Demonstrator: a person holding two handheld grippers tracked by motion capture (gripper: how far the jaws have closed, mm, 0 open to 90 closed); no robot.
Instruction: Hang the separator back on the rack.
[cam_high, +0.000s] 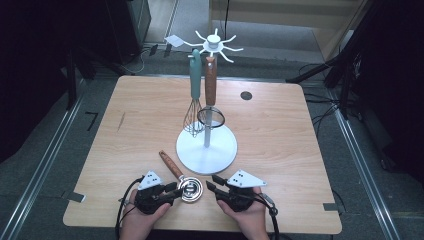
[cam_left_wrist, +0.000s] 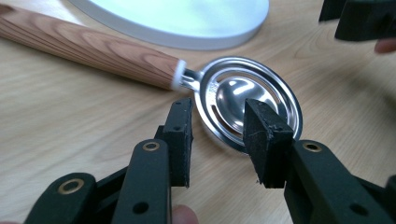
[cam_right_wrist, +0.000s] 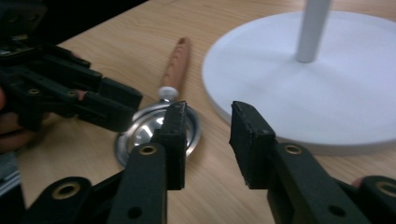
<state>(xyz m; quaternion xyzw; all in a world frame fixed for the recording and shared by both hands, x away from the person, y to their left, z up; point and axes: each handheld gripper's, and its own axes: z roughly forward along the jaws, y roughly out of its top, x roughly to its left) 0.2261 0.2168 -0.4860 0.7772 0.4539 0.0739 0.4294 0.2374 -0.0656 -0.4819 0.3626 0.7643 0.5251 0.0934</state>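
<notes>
Nearest the camera, at the tabletop's (cam_high: 150, 125) near edge, two hands hold the grippers either side of a small metal strainer-like utensil (cam_high: 190, 189) with a wooden handle (cam_high: 171, 164) that lies flat, its shiny round bowl toward the person and its handle angled off toward the far left. From the left gripper view, the left gripper (cam_left_wrist: 217, 140) has its jaws parted around the near rim of the bowl (cam_left_wrist: 247, 105), one pad outside the rim and one over the dish; they do not press on it, so nothing is held yet. Just to the right, the right gripper (cam_right_wrist: 205, 140) hovers with its jaws also apart and empty, aimed at the gap between the bowl and the white round base (cam_right_wrist: 299, 93) of a hanging stand. To do this step well, I judge the left jaws should slide farther over the thin rim, or shift to the handle's neck, before closing squarely, since polished metal could slip or tip. Farther toward the middle of the tabletop, the stand's post (cam_high: 207, 127) rises to a spoked top (cam_high: 214, 44), from which a teal-handled whisk (cam_high: 194, 95) and a brown-handled ring-shaped tool (cam_high: 210, 100) hang side by side.
</notes>
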